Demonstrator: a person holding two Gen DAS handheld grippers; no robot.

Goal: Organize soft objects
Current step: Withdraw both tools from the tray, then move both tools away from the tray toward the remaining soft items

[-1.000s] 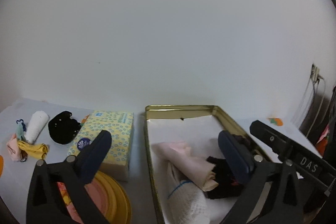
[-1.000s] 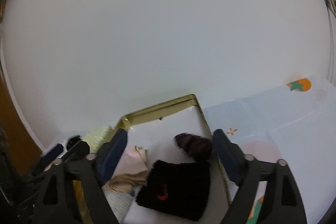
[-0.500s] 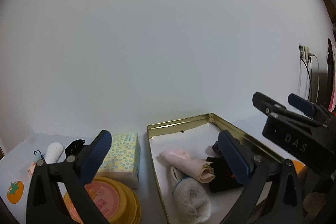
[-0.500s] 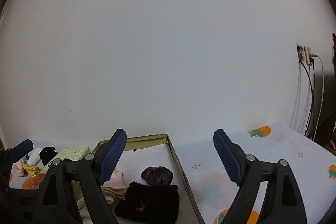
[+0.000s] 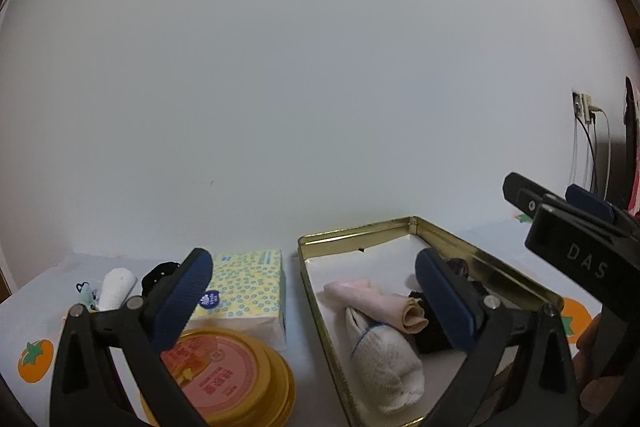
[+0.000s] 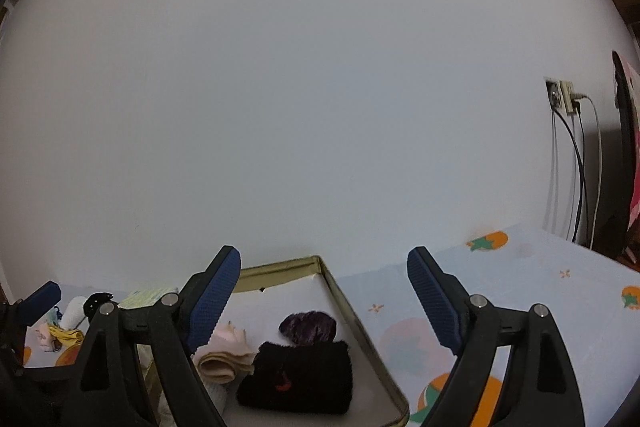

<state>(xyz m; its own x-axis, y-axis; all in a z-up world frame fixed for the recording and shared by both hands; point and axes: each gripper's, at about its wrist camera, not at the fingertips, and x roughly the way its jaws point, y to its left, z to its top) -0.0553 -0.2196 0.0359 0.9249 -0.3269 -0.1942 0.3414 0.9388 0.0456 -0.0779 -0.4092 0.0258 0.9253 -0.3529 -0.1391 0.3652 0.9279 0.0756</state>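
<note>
Both grippers are up off the tabletop point(image 6: 560, 291) right now and carrying nothing. The left gripper point(image 5: 312, 291) has its fingers spread wide with only air between them, and the right gripper point(image 6: 324, 291) is released too, nothing touching the pads.

Nearest to me on the left is a round yellow tin lid point(image 5: 224, 375) with a pink label, sitting just in front of the tissue pack point(image 5: 244, 291). Right of that is the gold tin box point(image 5: 480, 267), which I'm treating as the drop-off spot.

As far as I can tell the box is already partly filled. There's a white rolled sock point(image 5: 384, 359) at the near end, a pink rolled cloth point(image 5: 380, 303) lying against it, a black fuzzy piece point(image 6: 300, 375) on the right side, and a purple scrunchie point(image 6: 308, 323) just behind that. The far half of the box floor is bare, so there's room.

What's left is the little pile at the far left of the tabletop: a white roll point(image 5: 116, 287), a black item point(image 5: 160, 275), something yellow point(image 6: 68, 337) and a couple of small pinkish and teal bits I can't really make out. They sit well apart from the box, beyond the tissue pack.

So I'd call it roughly half done, with the left gripper best placed for the next grab.
</note>
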